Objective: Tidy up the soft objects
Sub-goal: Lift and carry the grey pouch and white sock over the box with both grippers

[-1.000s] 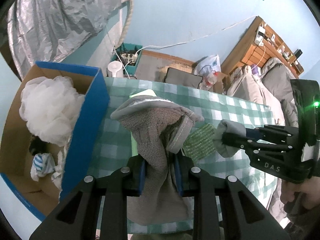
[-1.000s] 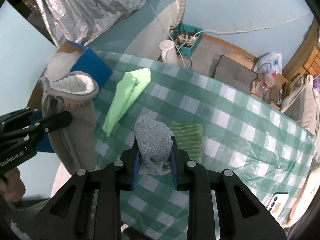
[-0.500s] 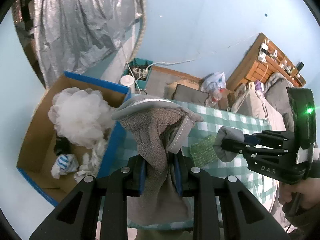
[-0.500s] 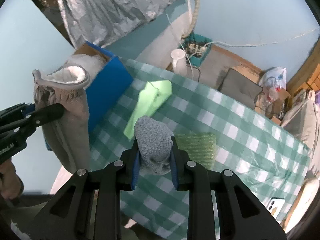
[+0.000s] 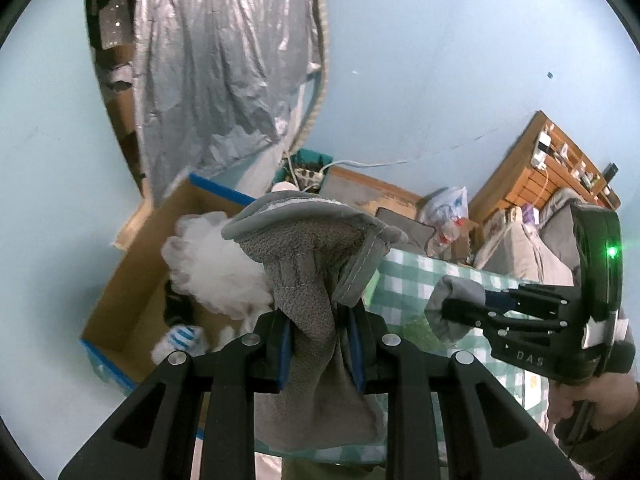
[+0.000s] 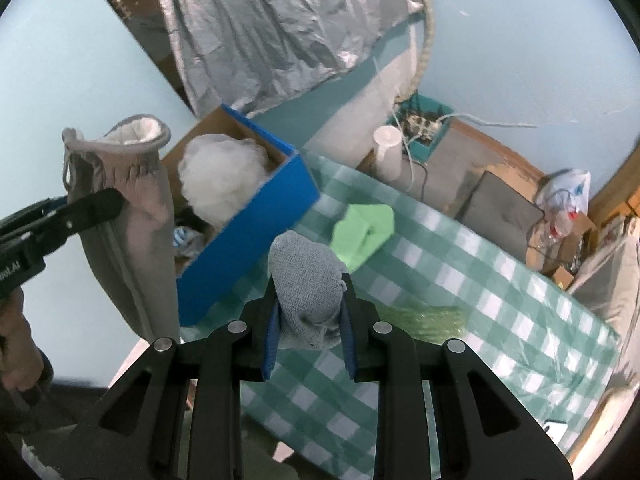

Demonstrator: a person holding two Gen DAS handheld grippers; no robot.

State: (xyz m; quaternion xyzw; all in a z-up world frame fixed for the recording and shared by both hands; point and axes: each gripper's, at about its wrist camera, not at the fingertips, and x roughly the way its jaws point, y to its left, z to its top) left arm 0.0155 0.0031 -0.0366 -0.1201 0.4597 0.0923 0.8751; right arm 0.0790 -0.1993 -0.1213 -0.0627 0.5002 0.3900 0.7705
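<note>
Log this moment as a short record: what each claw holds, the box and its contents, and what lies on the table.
left claw: shut on a grey fleece-lined pouch, hanging in the air
right claw: shut on a small grey knit piece
box: blue cardboard, open at the top, at the table edge
in box: white mesh pouf, a blue-and-white striped item
table: green-and-white checked cloth
on table: light green cloth, green scrub pad

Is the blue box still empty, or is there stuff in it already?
Not empty. The blue box already holds a white mesh puff and a blue-and-white striped item; much of its floor is hidden.
</note>
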